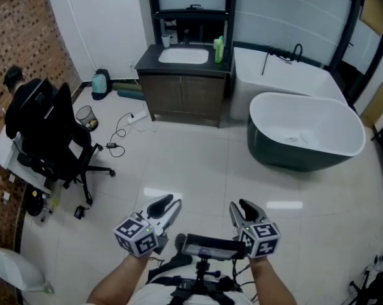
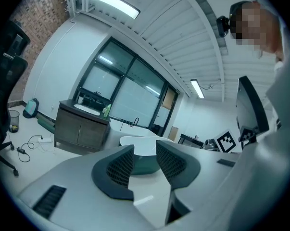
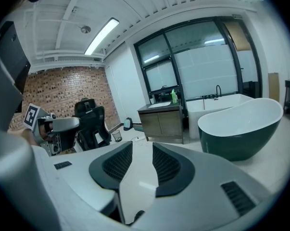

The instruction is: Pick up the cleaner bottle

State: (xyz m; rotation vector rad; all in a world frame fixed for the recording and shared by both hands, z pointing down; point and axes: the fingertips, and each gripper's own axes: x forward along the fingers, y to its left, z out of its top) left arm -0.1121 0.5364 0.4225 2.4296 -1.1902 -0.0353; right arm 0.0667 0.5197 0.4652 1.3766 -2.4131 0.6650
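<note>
The likeliest slip, as I judge it, is at the counter: the cleaner bottle (image 1: 218, 49) is a slim green thing standing upright at the 3 o'clock side of the sink (image 1: 183, 56), close to the right-hand edge of the vanity (image 1: 185, 91); a jaw arriving off-line could tip it into the basin or push it over that edge. The 2 jaws of each tool stand only moderately apart, so the gap may prove tight for the bottle's body and a pad could nudge it instead of passing beside it. On the way there, a loose cable (image 1: 118, 135) lies on the floor at 11 o'clock and the bathtub (image 1: 305, 129) bulks at 1 o'clock; either could catch a foot or an elbow.

The bottle sits at roughly 12 o'clock from the person, well apart from both tools, with bare tiles between. The left gripper (image 1: 167, 203) has its jaws parted with nothing between them; the right gripper (image 1: 241, 207) likewise, parted and empty. In the right gripper view the bottle (image 3: 173, 96) shows at 12 o'clock above the jaws; in the left gripper view it (image 2: 106, 110) lies toward 11 o'clock.
</note>
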